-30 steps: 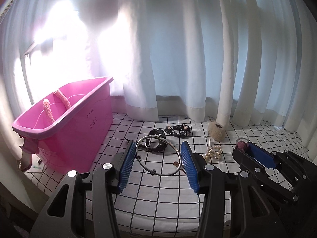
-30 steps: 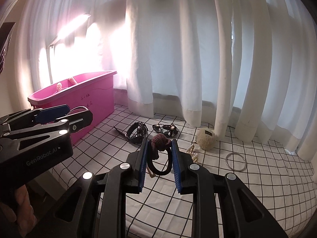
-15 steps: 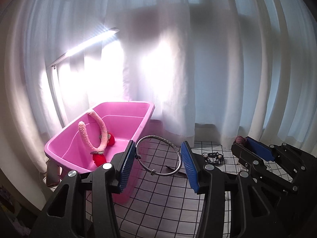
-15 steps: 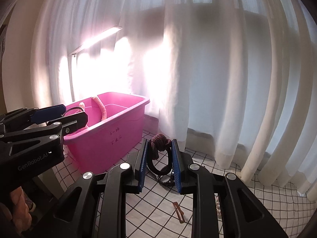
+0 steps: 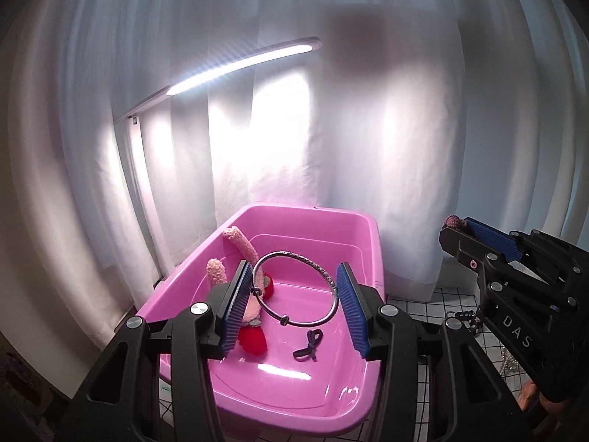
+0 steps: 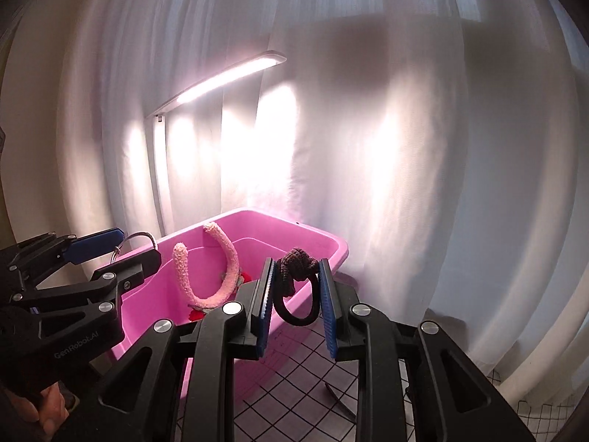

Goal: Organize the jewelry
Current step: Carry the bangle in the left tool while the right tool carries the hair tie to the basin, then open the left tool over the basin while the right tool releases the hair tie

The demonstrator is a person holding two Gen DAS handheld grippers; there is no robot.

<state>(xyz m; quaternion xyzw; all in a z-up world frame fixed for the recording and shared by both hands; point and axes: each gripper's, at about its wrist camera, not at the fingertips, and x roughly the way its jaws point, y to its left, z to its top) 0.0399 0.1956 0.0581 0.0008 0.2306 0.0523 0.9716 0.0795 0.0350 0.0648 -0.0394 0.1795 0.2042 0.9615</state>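
The left tongs (image 5: pixel 294 304) hold a silver ring bracelet (image 5: pixel 296 289) between their 2 blue pads (image 5: pixel 351 309). The pads press on both sides of the ring. The ring hangs in the air over the inside of the pink tub (image 5: pixel 373 243).

The right tongs (image 6: pixel 296 302) hold a black hair tie (image 6: pixel 296 294) with a dark knitted knot on top. Their 2 blue pads (image 6: pixel 327 313) squeeze it from both sides. The hair tie is in the air in front of the tub's near wall, above the white cloth with black squares (image 6: pixel 294 379). I cannot tell if it is over the tub or just beside it.

Inside the tub a fuzzy pink headband (image 5: pixel 239 248) leans against the left wall, with its 2 ends pointing up. Something red (image 5: pixel 252 342) lies at the bottom of it. A small dark bow (image 5: pixel 309 346) lies flat on the tub floor, near the red thing.

From the left tongs' camera, the right tongs show at the right side, next to the tub. Below them some dark beaded jewelry (image 5: pixel 465 320) lies on the cloth.

A long bright lamp (image 5: pixel 239 64) shines above the tub. White curtains (image 5: pixel 386 147) hang behind everything.
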